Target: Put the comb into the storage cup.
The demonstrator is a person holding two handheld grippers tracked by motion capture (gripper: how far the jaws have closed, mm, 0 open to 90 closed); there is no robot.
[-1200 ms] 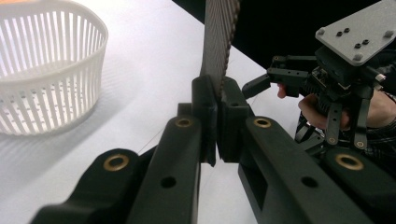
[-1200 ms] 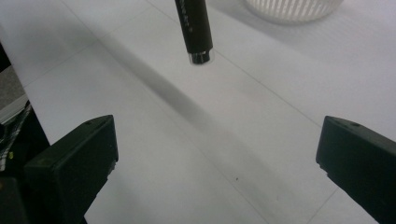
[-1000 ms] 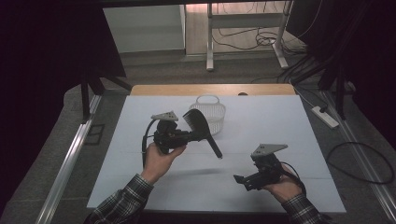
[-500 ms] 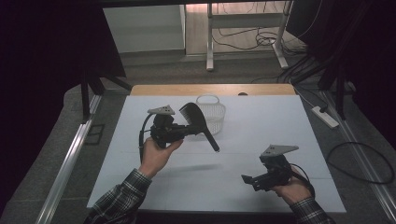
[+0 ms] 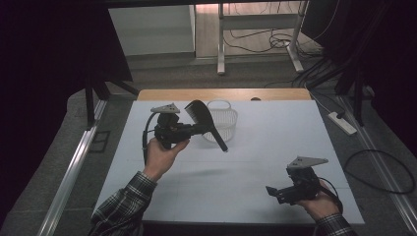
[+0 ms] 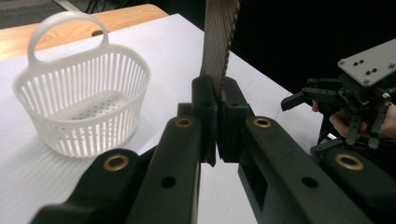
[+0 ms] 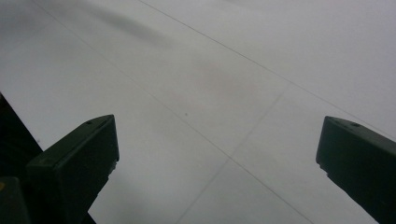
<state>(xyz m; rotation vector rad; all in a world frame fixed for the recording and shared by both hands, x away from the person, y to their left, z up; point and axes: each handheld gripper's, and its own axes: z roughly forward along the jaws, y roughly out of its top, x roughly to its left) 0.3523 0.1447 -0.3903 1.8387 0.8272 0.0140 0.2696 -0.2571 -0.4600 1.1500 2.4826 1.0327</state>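
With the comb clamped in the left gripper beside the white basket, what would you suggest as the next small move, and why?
Probably carry the comb a little farther toward the basket until it hangs over the opening. The left gripper is shut on the comb, held above the table, and in the left gripper view the basket stands off to one side, upright and apparently with nothing in it. The right gripper, jaws wide, holds nothing.

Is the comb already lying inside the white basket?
No: the comb is clamped in the left tongs, held above the table beside the basket, whose inside is bare in the left gripper view.
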